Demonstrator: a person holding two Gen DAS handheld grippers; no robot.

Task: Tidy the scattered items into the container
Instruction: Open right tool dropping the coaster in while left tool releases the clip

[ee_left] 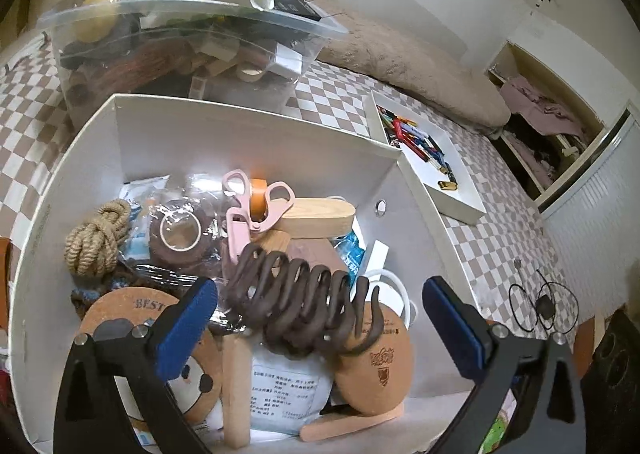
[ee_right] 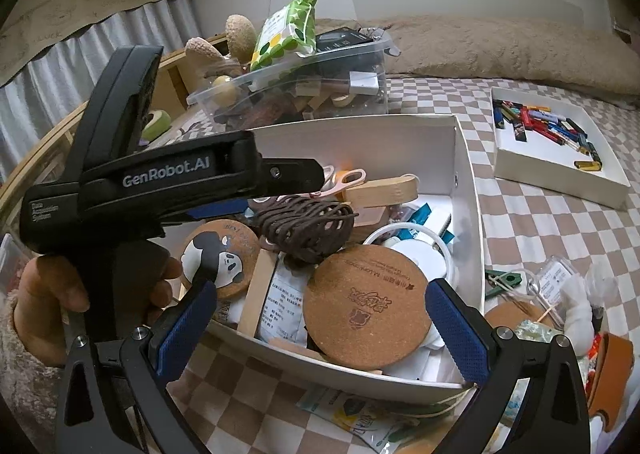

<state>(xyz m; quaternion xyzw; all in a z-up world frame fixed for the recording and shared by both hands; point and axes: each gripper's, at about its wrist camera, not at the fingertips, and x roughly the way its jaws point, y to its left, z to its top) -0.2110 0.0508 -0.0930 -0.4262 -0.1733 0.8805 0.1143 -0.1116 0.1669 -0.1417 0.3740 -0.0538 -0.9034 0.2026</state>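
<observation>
The white box (ee_left: pixel 248 126) sits on a checked cloth (ee_left: pixel 332 94) and is nearly full. At its left side lies a knot of tan rope (ee_left: pixel 96 238). Beside the rope is a roll of brown tape (ee_left: pixel 180 234) in clear wrap. Below these is a round cork coaster with a panda (ee_left: pixel 136 318) on it. Next come pink scissors (ee_left: pixel 252 210), then a light wooden block (ee_left: pixel 320 214). A dark brown hair claw (ee_left: pixel 304 294) lies on top of the pile in the middle of the box.

The left gripper (ee_left: pixel 316 318) hangs over the box with its blue pads wide apart. The hair claw is between the pads, but the pads do not press on it. To the right of the claw is a plain cork coaster (ee_left: pixel 380 366).

Behind the white box is a clear tub (ee_left: pixel 192 46) full of things. To the right is a white tray (ee_left: pixel 440 174) with small coloured sticks in it; I can't tell what they are.

In the right wrist view, a hand (ee_right: pixel 52 294) holds the left gripper's black handle. The right gripper (ee_right: pixel 320 330) is wide open too, with nothing in it. It hangs over the near edge of the box. More loose things (ee_right: pixel 560 294) lie on the cloth to the right.
</observation>
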